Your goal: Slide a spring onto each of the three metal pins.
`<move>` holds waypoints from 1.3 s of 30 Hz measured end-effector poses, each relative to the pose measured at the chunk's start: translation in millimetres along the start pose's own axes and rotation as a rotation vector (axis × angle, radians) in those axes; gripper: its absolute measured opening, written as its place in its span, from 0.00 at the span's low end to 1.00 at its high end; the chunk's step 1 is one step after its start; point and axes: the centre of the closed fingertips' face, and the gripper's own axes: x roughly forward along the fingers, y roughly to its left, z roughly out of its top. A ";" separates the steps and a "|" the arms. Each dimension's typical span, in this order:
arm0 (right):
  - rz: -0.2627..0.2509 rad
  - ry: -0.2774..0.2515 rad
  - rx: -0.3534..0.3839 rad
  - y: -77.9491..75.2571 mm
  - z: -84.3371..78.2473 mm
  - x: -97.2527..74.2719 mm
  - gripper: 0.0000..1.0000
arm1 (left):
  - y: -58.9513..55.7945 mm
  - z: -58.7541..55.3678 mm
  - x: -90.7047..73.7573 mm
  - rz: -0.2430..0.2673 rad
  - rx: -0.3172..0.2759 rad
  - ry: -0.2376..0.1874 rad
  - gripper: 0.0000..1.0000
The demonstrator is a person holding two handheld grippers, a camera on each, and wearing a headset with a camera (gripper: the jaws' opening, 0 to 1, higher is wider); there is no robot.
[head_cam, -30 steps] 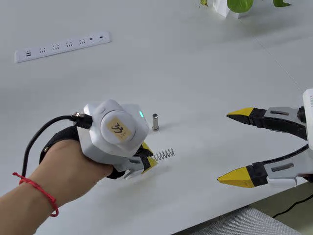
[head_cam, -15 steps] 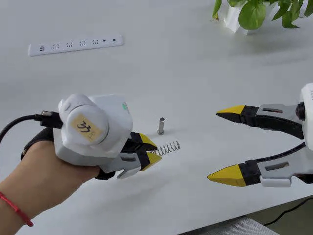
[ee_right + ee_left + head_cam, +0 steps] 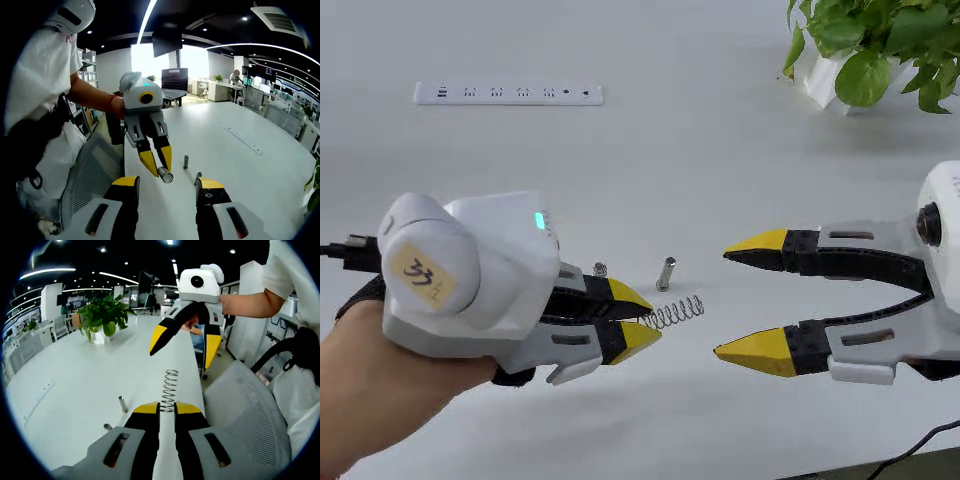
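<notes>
My left gripper (image 3: pixel 650 318) is shut on one end of a small steel spring (image 3: pixel 675 311), which sticks out level from its yellow tips above the white table. Two short metal pins (image 3: pixel 666 273) (image 3: pixel 600 269) stand upright on the table just behind the spring. In the left gripper view the spring (image 3: pixel 169 389) points straight out from the shut jaws, with the pins (image 3: pixel 122 403) (image 3: pixel 107 427) to its left. My right gripper (image 3: pixel 723 302) is open, its tips facing the spring's free end and a short gap from it. The right gripper view shows the spring's end (image 3: pixel 165 174) between the left gripper's tips.
A white power strip (image 3: pixel 508 94) lies at the far side of the table. A potted green plant (image 3: pixel 865 45) stands at the back right. The table's front edge (image 3: pixel 800 470) runs close below the right gripper, with a grey mesh chair (image 3: pixel 250 410) beyond it.
My left gripper has risen off the table with the spring in it. The right gripper has come closer to the spring's free end. The head camera has shifted, bringing a second pin into view.
</notes>
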 end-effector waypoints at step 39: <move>0.150 0.107 -0.121 15.1 22.3 25.1 0.07 | -3.5 14.0 -17.9 -0.001 -0.046 -0.151 0.07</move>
